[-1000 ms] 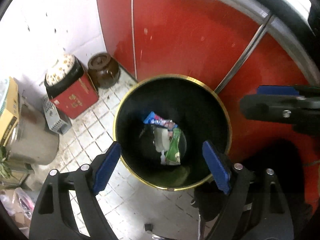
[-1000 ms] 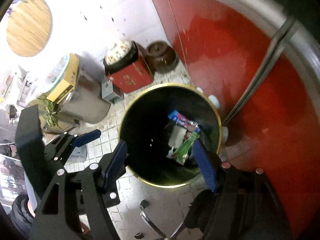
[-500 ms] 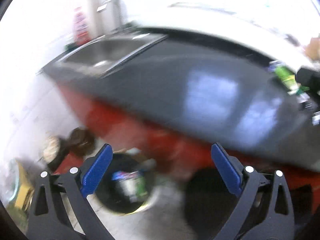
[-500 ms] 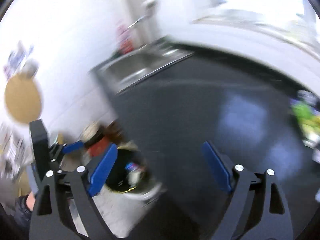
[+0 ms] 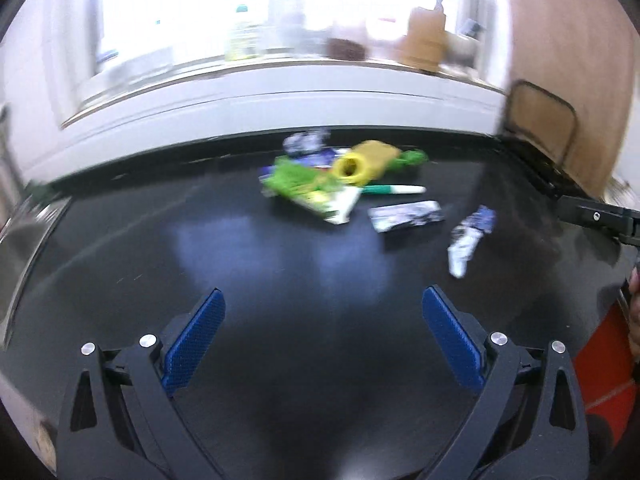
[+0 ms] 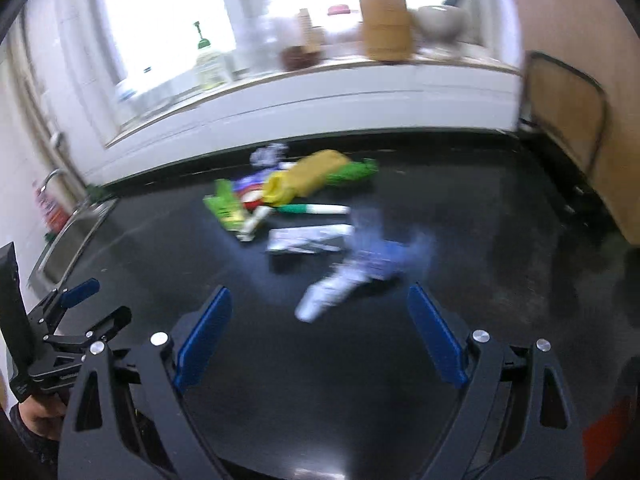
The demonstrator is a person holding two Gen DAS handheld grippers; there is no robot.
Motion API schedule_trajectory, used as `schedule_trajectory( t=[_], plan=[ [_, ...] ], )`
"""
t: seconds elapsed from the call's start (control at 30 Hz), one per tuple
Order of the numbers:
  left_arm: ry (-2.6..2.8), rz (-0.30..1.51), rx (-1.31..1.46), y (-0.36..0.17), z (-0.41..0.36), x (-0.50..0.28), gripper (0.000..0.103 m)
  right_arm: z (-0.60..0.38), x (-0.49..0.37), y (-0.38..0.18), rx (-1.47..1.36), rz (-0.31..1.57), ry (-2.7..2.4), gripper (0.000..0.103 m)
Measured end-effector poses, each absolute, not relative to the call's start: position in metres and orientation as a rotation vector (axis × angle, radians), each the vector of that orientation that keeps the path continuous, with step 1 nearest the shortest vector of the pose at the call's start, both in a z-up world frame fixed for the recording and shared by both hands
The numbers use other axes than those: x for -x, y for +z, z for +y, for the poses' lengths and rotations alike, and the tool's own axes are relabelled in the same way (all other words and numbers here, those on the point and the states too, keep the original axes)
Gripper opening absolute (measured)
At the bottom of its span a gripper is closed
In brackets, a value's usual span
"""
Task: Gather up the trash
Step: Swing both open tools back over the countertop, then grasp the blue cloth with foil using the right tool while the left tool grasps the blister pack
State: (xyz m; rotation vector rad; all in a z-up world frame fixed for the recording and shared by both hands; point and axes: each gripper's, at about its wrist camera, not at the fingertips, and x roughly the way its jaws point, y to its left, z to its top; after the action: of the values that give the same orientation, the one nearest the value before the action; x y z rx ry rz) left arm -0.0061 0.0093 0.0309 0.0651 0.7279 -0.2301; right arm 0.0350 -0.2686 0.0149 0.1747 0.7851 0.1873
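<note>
While hanging tilted down over the black table [image 6: 140, 248], jaws wide apart after just opening and with nothing between them, looks from the right hand-held gripper [image 6: 320, 332] straight onto a crumpled blue-and-white wrapper [image 6: 356, 276]. Lies on the table just ahead of the fingertips, a little right of the midline, touching neither pad. Runs slantwise, white end near and to the left, blue end farther and to the right. Seen from the left hand-held gripper [image 5: 322, 336], sits well off to the right and farther out, so falls to the right hand as the nearer one. Stands just as wide on the left, jaws likewise freshly opened and empty, pitched down at the bare table. Beyond the wrapper, finds a flat silver packet [image 6: 308, 240], a green marker [image 6: 312, 209], a green packet [image 6: 226, 206] and a yellow container [image 6: 280, 190] in a loose heap toward the far edge, none of them touched. Probably calls for a short push forward and down, with a slight roll to set the pads across the slant rather than along it. Cannot fix finer detail through the blur.
</note>
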Motion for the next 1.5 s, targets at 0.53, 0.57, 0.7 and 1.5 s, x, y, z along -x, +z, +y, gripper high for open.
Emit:
schedule_trajectory(
  t=[0.53,0.57,0.7,1.5],
  plan=[
    [-0.371,0.740,-0.214,0.008,-0.046,-0.045,0.096,-0.268,-0.064,-0.022,-0.173,0.867,0.166,0.086],
    [-0.395,0.734,-0.233,0.004,-0.053,-0.053,0.096,-0.267,-0.071,-0.028,-0.172,0.877,0.160,0.086],
    [-0.472,0.737,-0.268,-0.009,-0.073,-0.081,0.096,-0.264,-0.102,-0.054,-0.185,0.935,0.144,0.086],
    [-0.639,0.876,-0.360,-0.051,-0.141,-0.163,0.025,-0.264,-0.169,-0.090,-0.167,1.033,0.187,0.021]
  ],
)
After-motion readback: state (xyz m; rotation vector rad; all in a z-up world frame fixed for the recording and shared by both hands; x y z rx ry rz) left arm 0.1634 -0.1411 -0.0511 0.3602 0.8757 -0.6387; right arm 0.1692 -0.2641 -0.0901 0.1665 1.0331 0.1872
